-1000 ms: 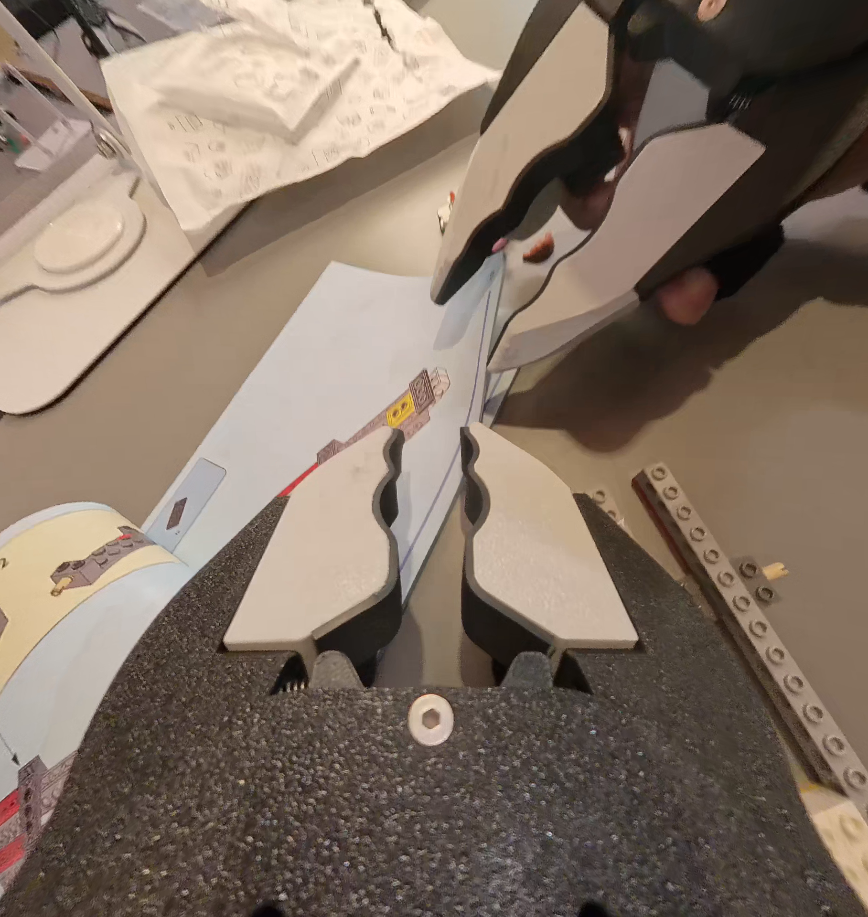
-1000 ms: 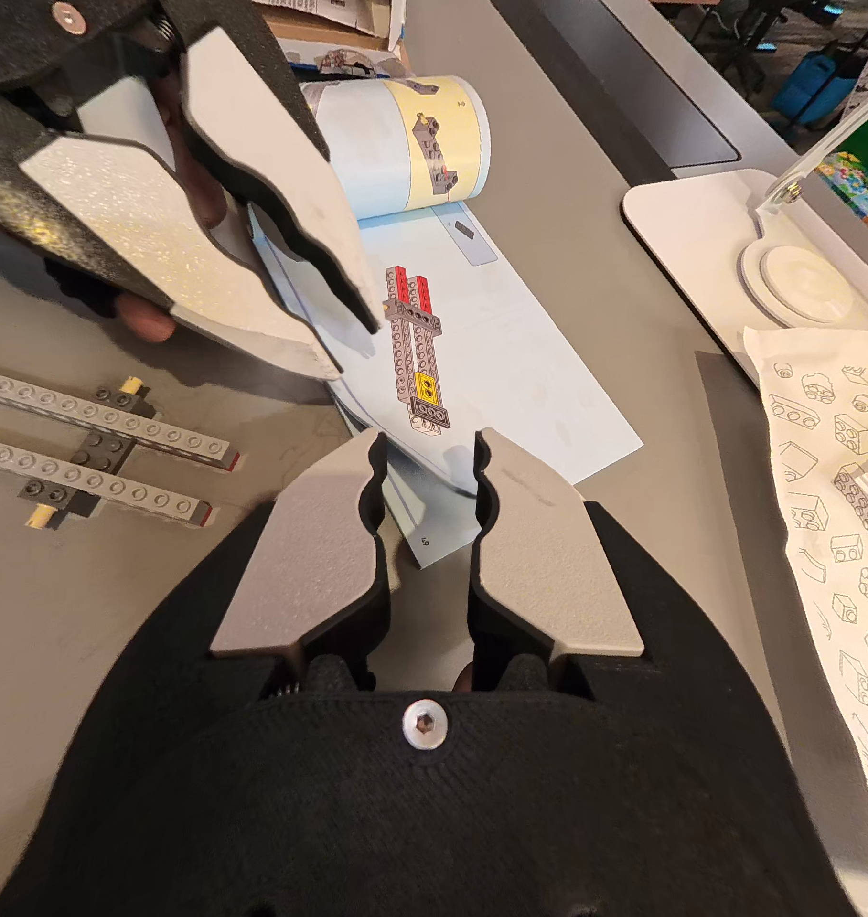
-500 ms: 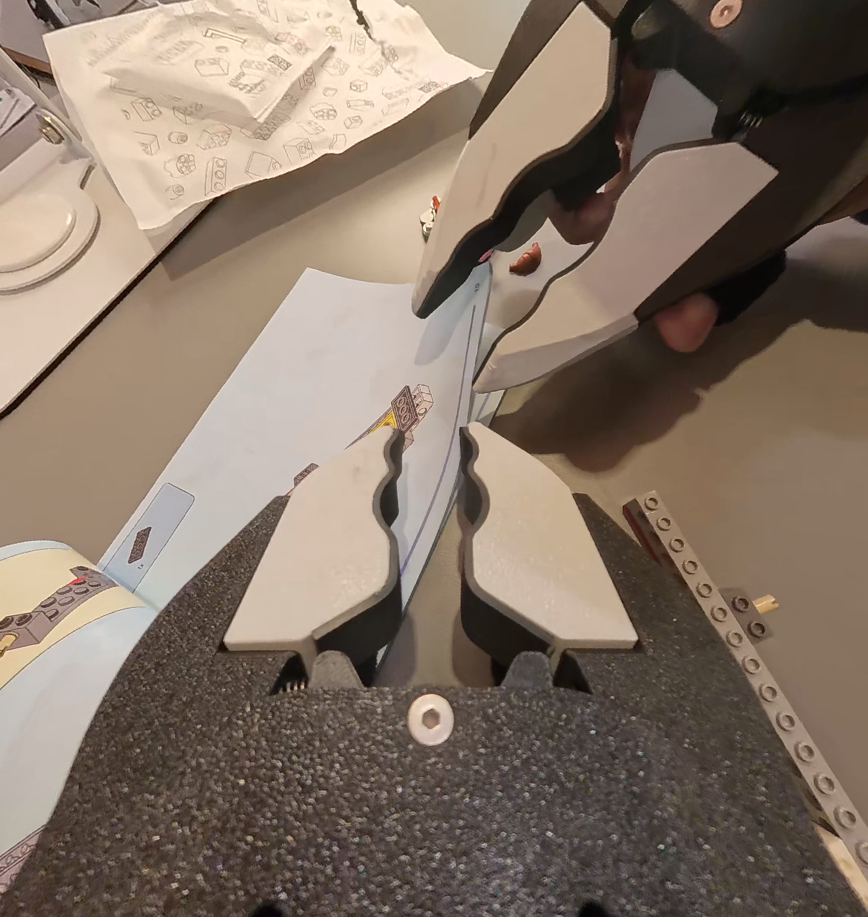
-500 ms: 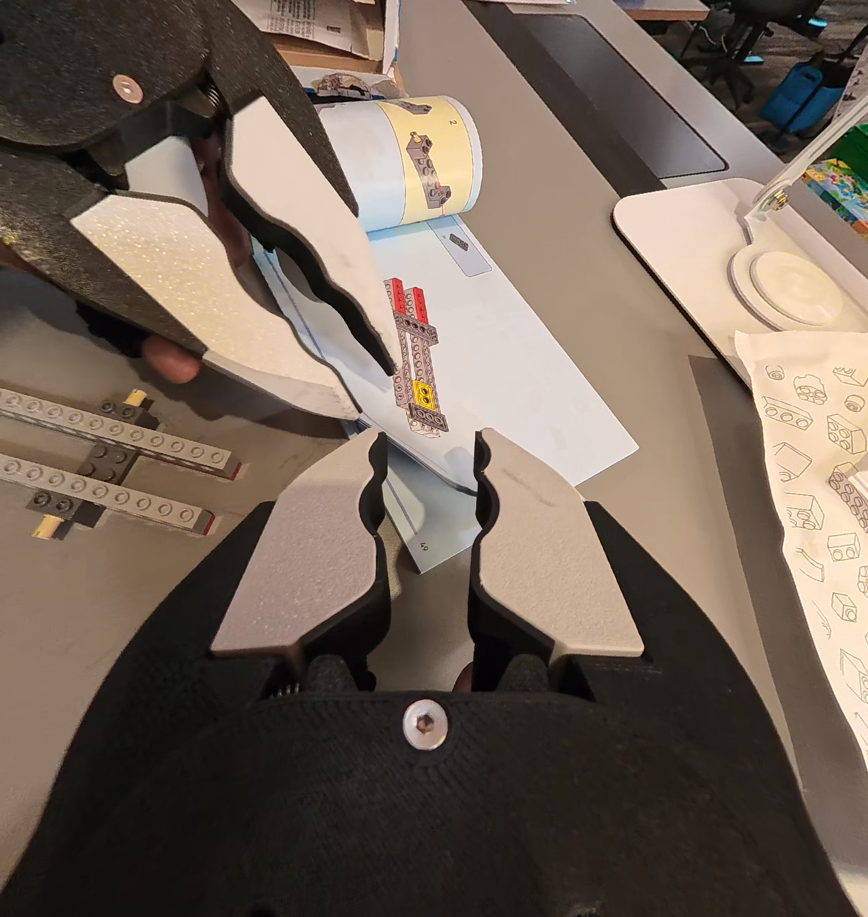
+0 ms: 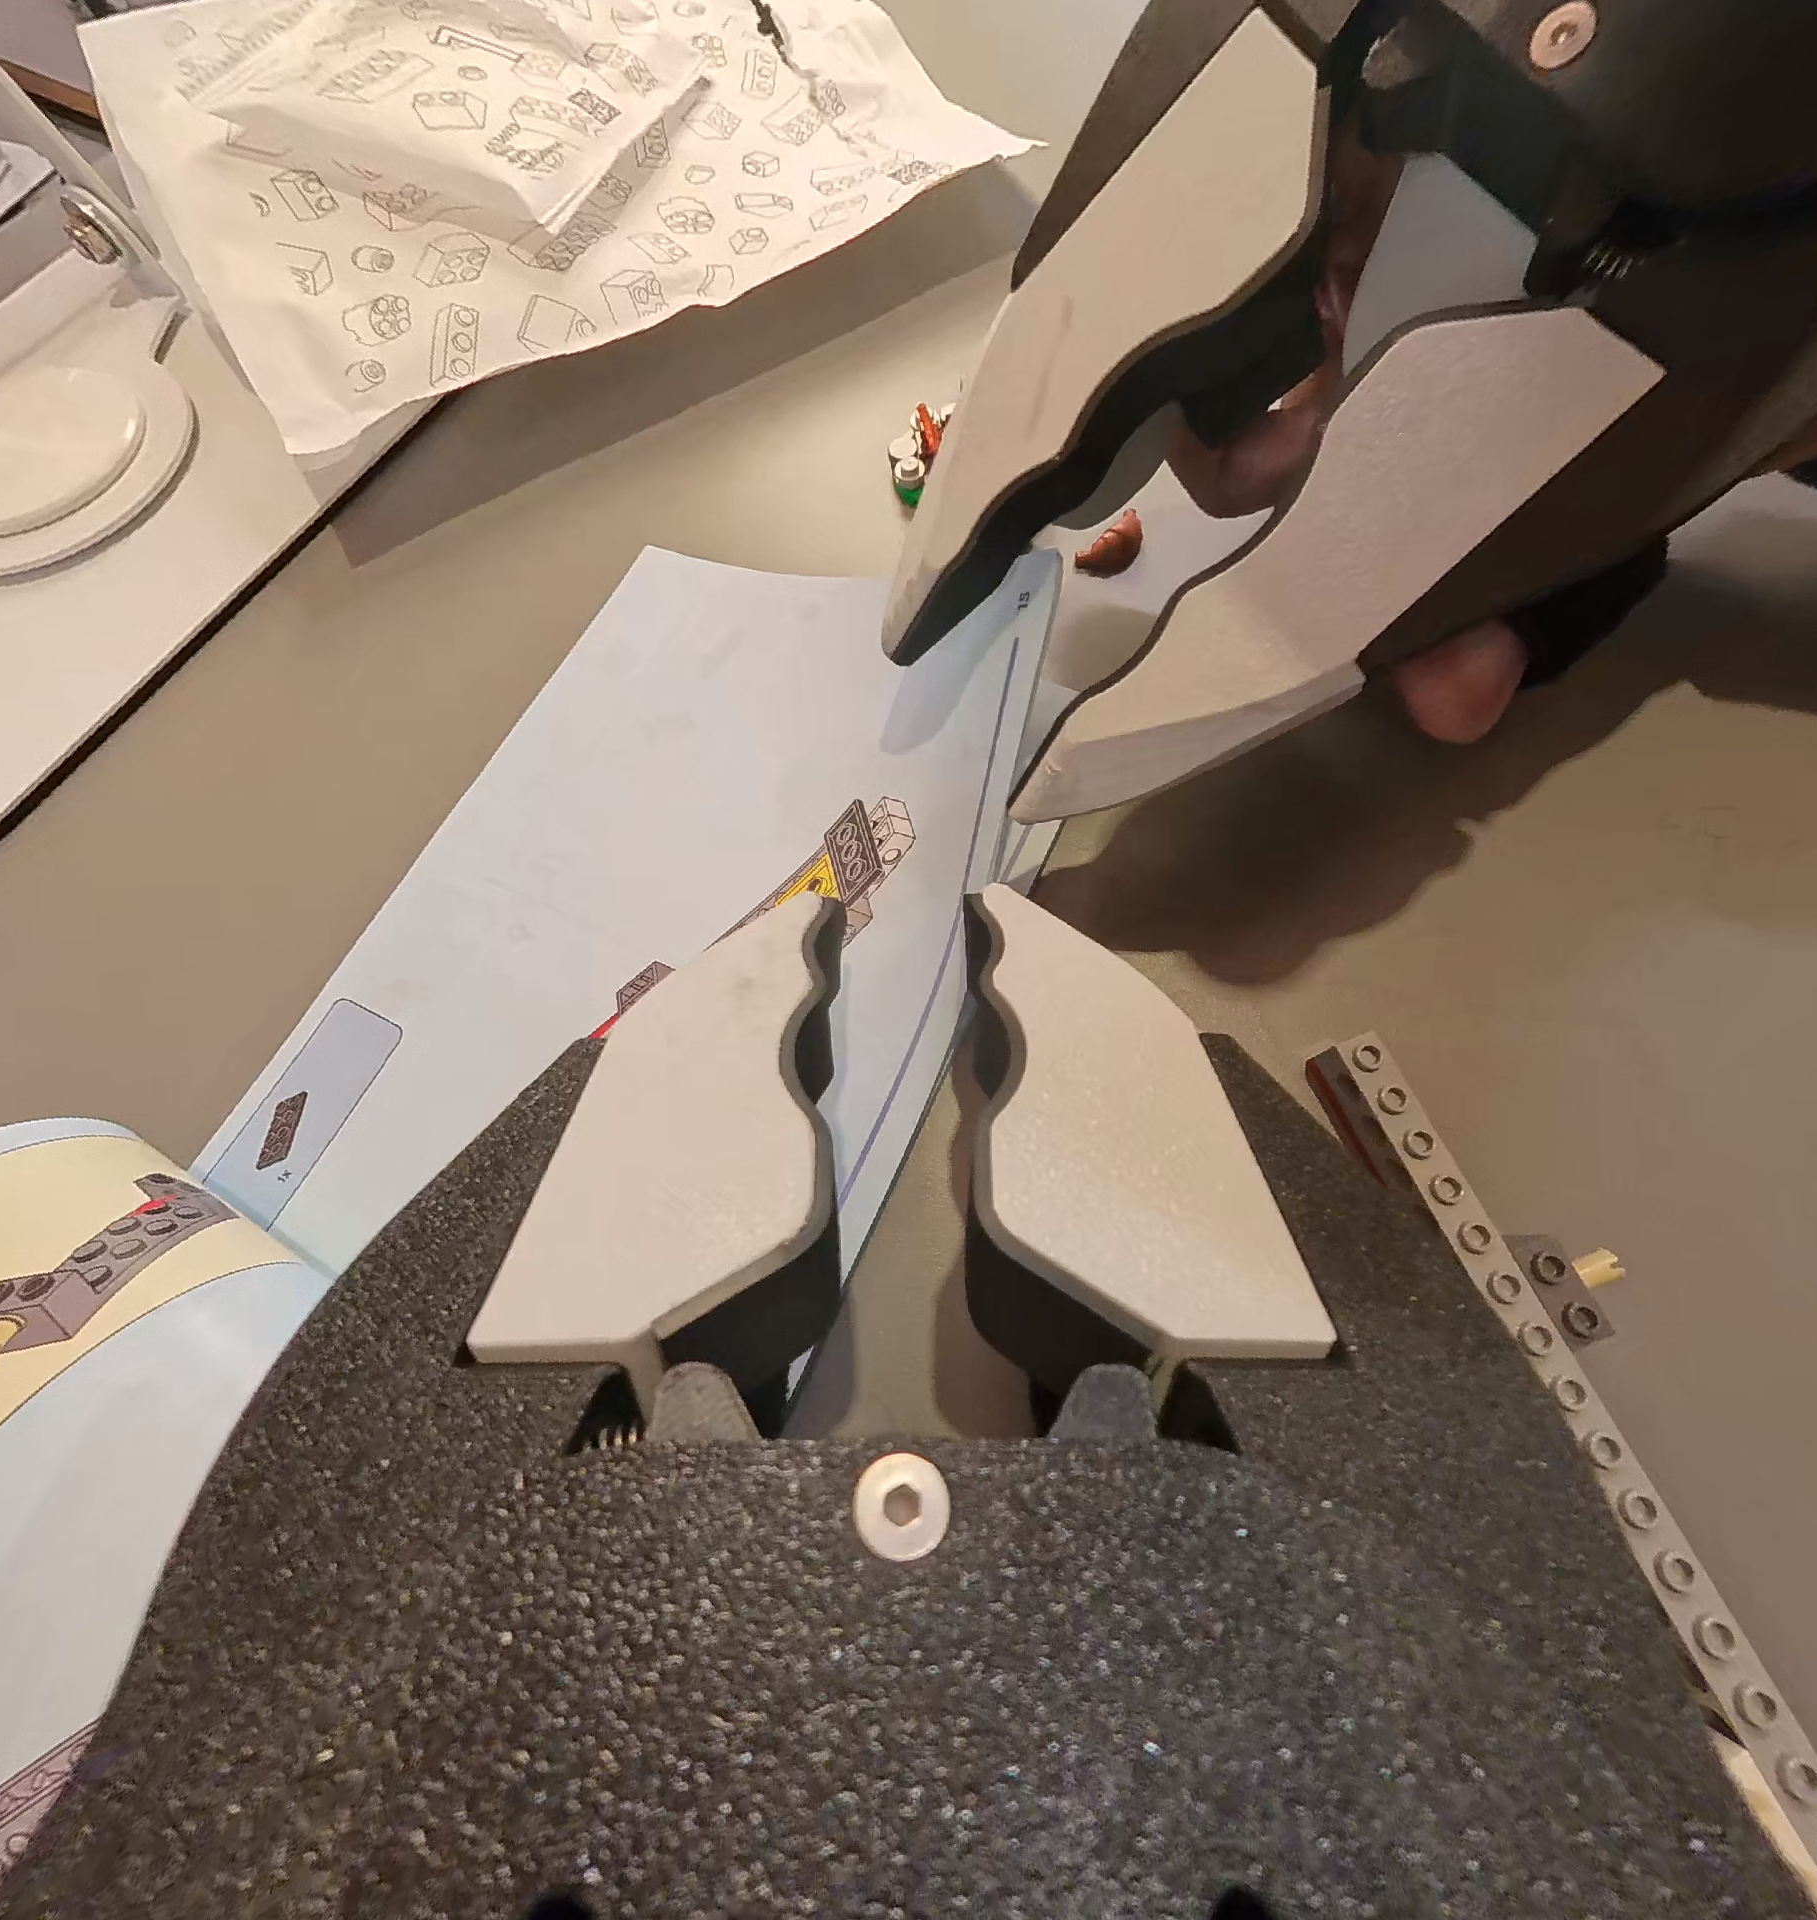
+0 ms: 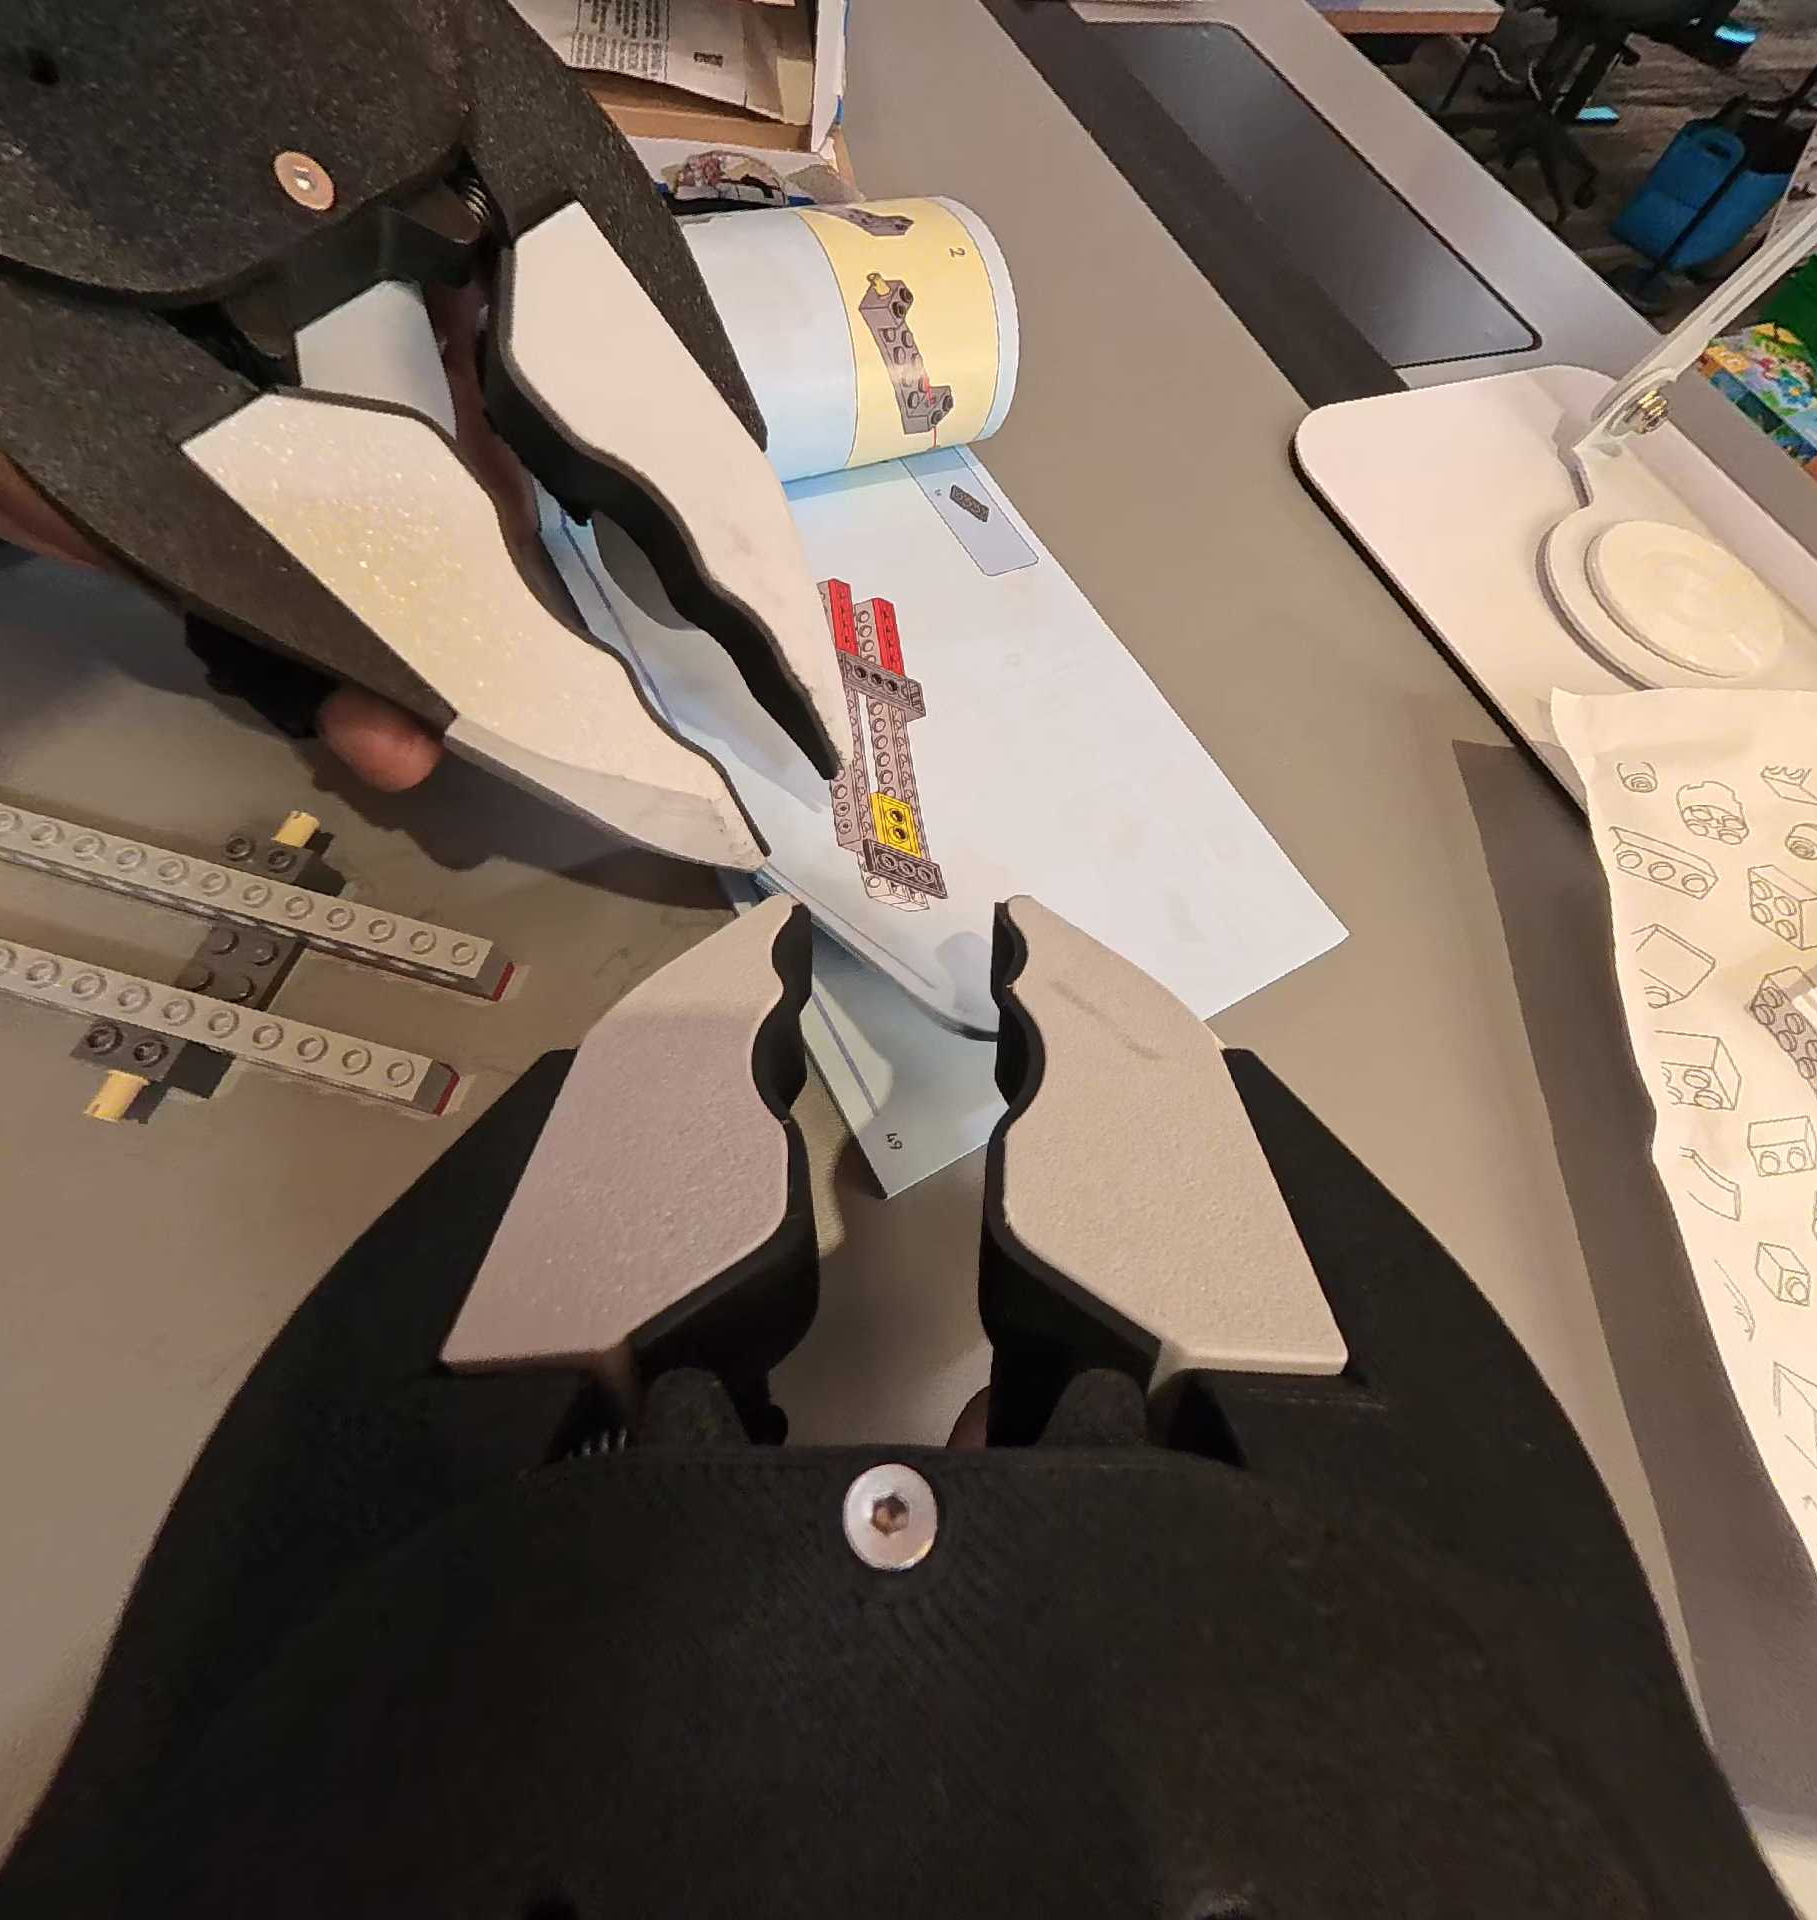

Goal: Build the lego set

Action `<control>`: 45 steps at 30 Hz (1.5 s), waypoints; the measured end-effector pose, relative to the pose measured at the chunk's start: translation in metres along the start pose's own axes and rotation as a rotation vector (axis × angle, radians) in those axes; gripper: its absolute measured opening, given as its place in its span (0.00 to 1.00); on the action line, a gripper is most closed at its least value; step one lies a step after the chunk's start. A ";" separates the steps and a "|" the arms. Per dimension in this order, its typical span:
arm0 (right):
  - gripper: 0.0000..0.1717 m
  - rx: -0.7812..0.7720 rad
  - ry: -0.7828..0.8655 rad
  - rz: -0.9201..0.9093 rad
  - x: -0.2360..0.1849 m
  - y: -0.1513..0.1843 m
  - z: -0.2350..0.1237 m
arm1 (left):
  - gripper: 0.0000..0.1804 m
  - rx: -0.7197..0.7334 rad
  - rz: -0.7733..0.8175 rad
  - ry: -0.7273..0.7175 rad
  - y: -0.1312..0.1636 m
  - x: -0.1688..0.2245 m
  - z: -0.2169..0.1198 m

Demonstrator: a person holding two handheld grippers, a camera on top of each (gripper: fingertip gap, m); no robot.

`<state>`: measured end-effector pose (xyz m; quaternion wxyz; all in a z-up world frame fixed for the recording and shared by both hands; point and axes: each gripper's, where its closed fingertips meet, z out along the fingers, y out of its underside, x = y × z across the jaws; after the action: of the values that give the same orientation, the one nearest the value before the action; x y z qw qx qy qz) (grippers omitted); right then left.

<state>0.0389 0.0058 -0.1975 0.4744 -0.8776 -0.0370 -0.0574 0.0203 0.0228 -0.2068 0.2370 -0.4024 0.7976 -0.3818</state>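
A half-built frame of long grey brick beams [image 6: 208, 935] lies on the grey table [image 6: 156, 1351] at the left. Just beside it, the left gripper [image 5: 899, 904], jaws apart and empty, straddles the lifted edge of an open instruction booklet [image 6: 1070, 769]. The booklet's long axis runs away toward its curled far pages. Nearer, at its near corner, the right gripper [image 6: 899, 914] is also open and empty.

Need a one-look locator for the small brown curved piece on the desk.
Start at the open light-blue instruction booklet on the grey desk. Just past its far corner, under the right gripper, lies the brown curved piece. Unlike the round studs nearby, it is horn-shaped and lies alone.
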 end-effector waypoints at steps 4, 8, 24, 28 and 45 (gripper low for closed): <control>0.19 -0.002 0.001 -0.010 -0.001 0.000 0.000 | 0.13 0.002 -0.010 0.000 0.000 -0.001 0.000; 0.22 0.025 0.014 -0.022 -0.001 -0.006 -0.004 | 0.13 0.002 -0.020 -0.010 0.000 -0.003 -0.001; 0.24 -0.145 0.030 -0.049 0.001 0.024 0.002 | 0.13 -0.082 0.095 0.014 0.010 0.011 0.006; 0.23 -0.131 0.059 -0.043 0.006 0.022 0.001 | 0.13 -0.066 0.068 0.017 0.009 0.008 0.005; 0.23 -0.125 0.060 -0.051 0.005 0.020 0.001 | 0.13 -0.102 0.113 0.017 0.014 0.012 0.007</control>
<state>0.0459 -0.0042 -0.2135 0.4181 -0.9022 -0.0415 -0.0978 0.0123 0.0154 -0.2229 0.2308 -0.3651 0.8393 -0.3302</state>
